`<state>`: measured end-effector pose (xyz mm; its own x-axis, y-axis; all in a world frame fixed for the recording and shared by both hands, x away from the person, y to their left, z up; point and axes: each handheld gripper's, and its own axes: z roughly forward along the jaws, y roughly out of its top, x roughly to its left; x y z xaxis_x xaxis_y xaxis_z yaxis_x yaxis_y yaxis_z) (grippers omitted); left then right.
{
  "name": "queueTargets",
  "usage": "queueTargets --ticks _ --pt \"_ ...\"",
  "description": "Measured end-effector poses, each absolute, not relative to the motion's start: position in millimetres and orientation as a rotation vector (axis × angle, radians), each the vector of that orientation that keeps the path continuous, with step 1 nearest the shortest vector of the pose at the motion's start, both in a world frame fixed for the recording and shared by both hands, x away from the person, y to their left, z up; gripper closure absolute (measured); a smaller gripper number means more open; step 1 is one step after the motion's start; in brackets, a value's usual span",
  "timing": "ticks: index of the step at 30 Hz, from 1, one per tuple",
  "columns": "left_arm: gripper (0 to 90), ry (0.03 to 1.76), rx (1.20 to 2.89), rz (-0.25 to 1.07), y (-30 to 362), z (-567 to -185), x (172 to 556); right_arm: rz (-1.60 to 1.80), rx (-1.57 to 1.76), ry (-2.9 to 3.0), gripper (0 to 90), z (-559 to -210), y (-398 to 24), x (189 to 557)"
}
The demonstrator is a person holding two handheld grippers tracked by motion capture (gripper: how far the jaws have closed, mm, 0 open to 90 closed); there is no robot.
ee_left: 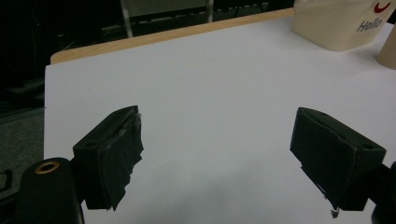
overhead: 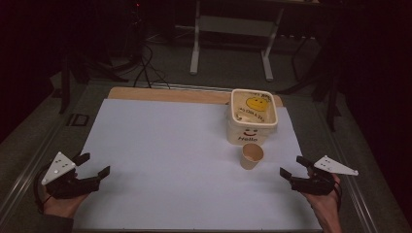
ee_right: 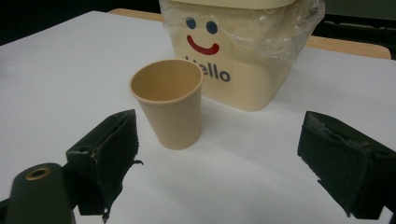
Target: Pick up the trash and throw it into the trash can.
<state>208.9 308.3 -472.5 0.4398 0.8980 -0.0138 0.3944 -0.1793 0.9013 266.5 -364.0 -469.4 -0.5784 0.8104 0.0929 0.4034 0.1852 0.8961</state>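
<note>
A tan paper cup stands upright on the white sheet, just in front of a cream bin with a smiley face and "Hello" on its side. In the right gripper view the cup is a short way ahead of the jaws, left of centre, with the bin and its clear plastic liner behind it. My right gripper is open at the sheet's right edge, apart from the cup. My left gripper is open near the front left, nothing between its jaws.
A wooden table edge shows beyond the white sheet. The bin's corner and the cup's side appear at the far right of the left gripper view. Dark floor, cables and a white desk frame lie behind the table.
</note>
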Motion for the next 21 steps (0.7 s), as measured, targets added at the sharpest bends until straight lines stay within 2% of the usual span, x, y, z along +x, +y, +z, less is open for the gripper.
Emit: queueTargets --ticks 21 --pt "17.5 1.127 1.755 0.681 309.6 -473.4 208.7 1.368 1.149 2.088 11.7 -456.0 -334.2 292.6"
